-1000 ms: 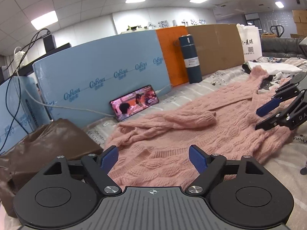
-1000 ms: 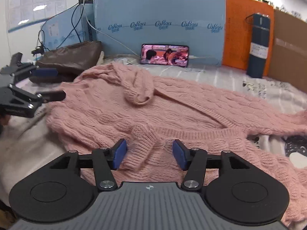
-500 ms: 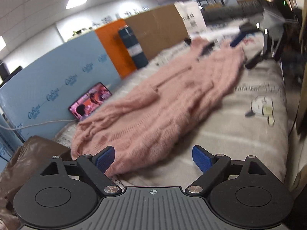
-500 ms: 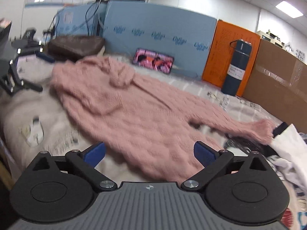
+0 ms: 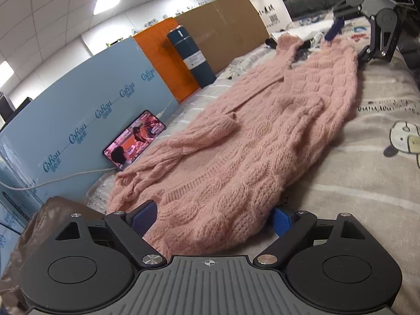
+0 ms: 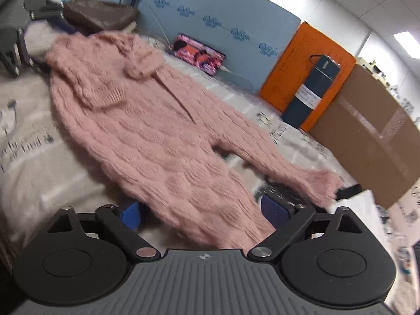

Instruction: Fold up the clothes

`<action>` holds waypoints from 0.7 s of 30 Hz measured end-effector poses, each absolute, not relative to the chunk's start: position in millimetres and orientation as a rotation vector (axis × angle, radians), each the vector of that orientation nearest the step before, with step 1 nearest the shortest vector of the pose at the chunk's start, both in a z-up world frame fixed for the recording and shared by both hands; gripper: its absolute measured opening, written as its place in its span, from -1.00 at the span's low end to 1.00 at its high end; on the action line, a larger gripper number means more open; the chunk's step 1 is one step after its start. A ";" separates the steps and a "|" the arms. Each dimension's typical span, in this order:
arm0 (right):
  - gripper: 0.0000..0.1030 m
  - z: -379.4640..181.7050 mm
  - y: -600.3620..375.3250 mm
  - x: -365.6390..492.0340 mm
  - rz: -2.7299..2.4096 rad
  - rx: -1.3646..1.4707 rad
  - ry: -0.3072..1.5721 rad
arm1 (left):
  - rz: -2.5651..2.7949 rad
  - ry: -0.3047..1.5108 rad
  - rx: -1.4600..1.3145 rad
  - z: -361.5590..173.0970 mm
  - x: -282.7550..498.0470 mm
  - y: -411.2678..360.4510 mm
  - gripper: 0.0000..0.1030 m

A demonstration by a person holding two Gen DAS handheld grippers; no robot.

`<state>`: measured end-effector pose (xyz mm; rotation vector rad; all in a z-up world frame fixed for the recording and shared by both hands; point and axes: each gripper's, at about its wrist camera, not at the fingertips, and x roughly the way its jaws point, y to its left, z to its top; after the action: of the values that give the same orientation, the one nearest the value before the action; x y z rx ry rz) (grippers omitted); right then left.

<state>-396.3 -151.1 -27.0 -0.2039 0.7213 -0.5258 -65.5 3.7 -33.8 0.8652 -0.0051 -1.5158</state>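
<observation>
- The pink cable-knit sweater (image 5: 262, 141) lies spread lengthwise on a printed bedsheet (image 5: 372, 141), one sleeve folded over its body.
- Left gripper (image 5: 212, 216): jaws wide apart, one end of the knit between them, unpressed.
- Right gripper (image 6: 202, 210): jaws closing round the other end, not yet clamped.
- Step, as I judge: taking both ends; next, pinch firmly before lifting.
- Behind: phone (image 5: 134, 140), blue flask (image 5: 190, 57).
</observation>
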 end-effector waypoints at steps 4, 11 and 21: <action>-0.11 -25.0 -169.0 -401.7 -0.482 -0.081 0.636 | -1.599 0.051 0.821 -30.6 -57.6 -1.4 -0.55; -0.75 2.7 -192.8 -403.5 -0.452 -0.037 0.465 | -1.606 0.037 0.584 1.3 -32.0 -15.8 -0.62; -0.77 19.5 -282.0 -352.7 -0.365 0.033 0.516 | -1.621 0.262 0.567 18.4 25.5 -93.3 -0.60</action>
<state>-352.7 -282.0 19.5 0.0331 0.5161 -0.3648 25.5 -93.3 18.4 0.5668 0.2623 -1.6212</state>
